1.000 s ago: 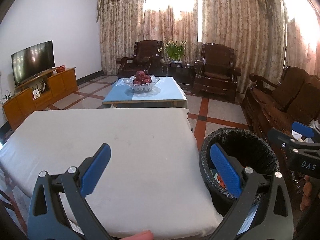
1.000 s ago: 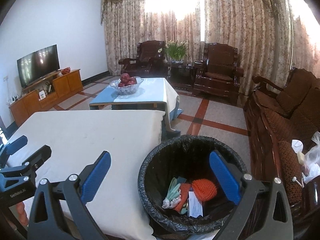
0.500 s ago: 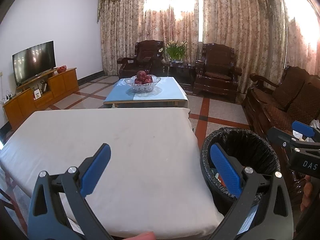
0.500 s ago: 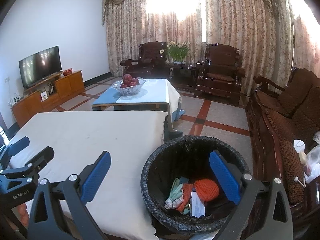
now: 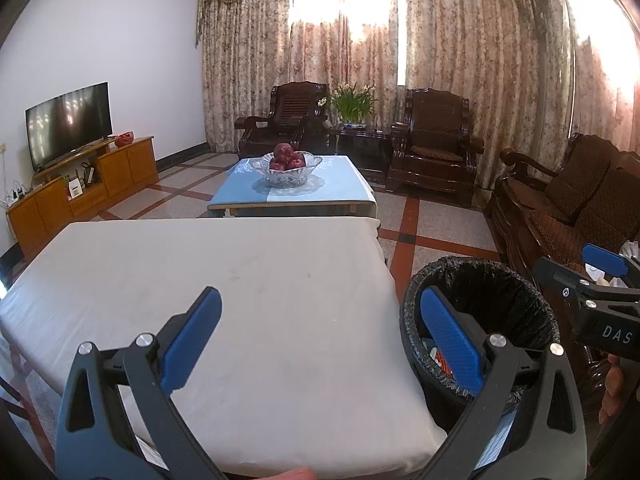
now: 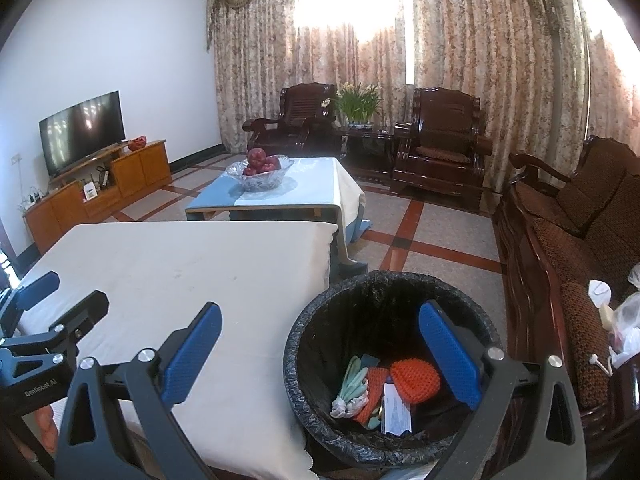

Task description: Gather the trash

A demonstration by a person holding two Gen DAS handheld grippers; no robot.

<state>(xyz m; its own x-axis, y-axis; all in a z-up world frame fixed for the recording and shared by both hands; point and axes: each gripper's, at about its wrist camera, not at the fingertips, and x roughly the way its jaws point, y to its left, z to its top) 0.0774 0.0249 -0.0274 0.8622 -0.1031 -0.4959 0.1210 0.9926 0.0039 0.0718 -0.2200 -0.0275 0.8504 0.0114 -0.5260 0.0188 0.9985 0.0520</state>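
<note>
A round bin with a black liner [image 6: 384,292] stands on the floor at the right edge of a white-clothed table [image 6: 180,272]. Inside lie orange foam netting [image 6: 414,378], a pale green and white wrapper [image 6: 352,384] and a white paper slip [image 6: 396,410]. My right gripper [image 6: 320,352] is open and empty, held over the bin and table edge. My left gripper [image 5: 320,340] is open and empty above the table's front right part [image 5: 240,280]; the bin shows at its right [image 5: 480,280]. The table top shows no loose items.
A low table with a blue cloth holds a glass bowl of red apples [image 5: 286,164]. Dark wooden armchairs [image 5: 432,144] stand by the curtains, a wooden sofa [image 6: 568,240] runs along the right with plastic bags [image 6: 624,320] on it. A TV cabinet [image 5: 80,184] stands left.
Both grippers have drifted slightly back and up; the view shifts a little. Both stay open and empty. Nothing else has moved.
</note>
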